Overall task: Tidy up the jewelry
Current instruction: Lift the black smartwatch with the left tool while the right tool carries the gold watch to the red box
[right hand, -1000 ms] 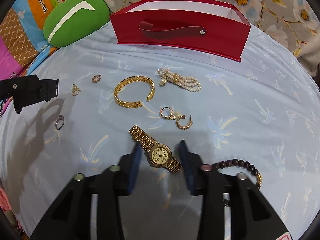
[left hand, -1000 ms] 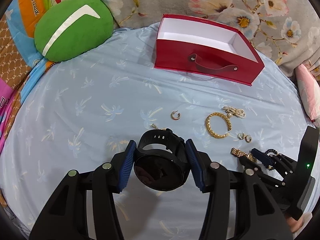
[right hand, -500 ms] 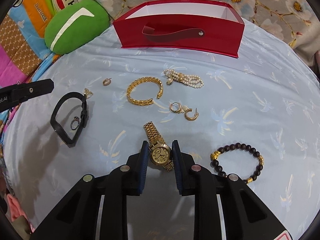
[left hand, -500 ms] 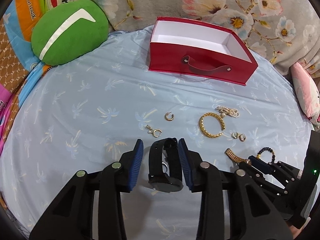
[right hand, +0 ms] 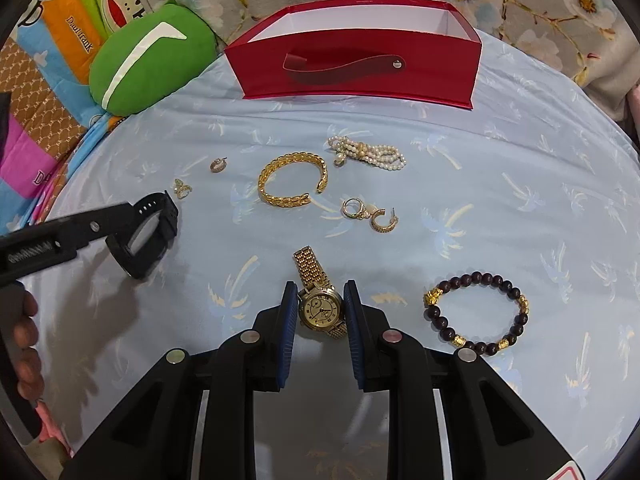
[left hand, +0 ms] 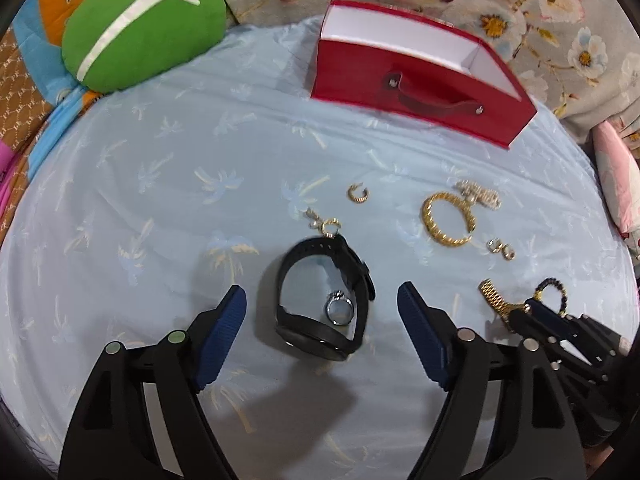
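Observation:
A black watch (left hand: 320, 336) lies on the blue sheet between the spread blue pads of my left gripper (left hand: 320, 292). Its jaws are opening and do not touch the watch. A silver ring (left hand: 340, 308) rests inside the strap loop. My right gripper (right hand: 320, 286) is shut on the gold watch (right hand: 322, 310), with a pad pressed against each side of its face and the band trailing on the sheet. In the left wrist view the right gripper (left hand: 552, 320) shows at the lower right. The open red box (right hand: 360, 76) stands at the back.
A gold bangle (right hand: 292, 180), pearl bracelet (right hand: 372, 152), dark bead bracelet (right hand: 476, 308) and small gold earrings (right hand: 370, 214) lie scattered on the sheet. A green cushion (left hand: 136, 28) sits at the back left. A person's hand (right hand: 24, 336) holds the left gripper.
My left gripper held the black watch clamped, then let it go. The watch now lies on the sheet and the jaws stand wide. The right gripper stays on the gold watch.

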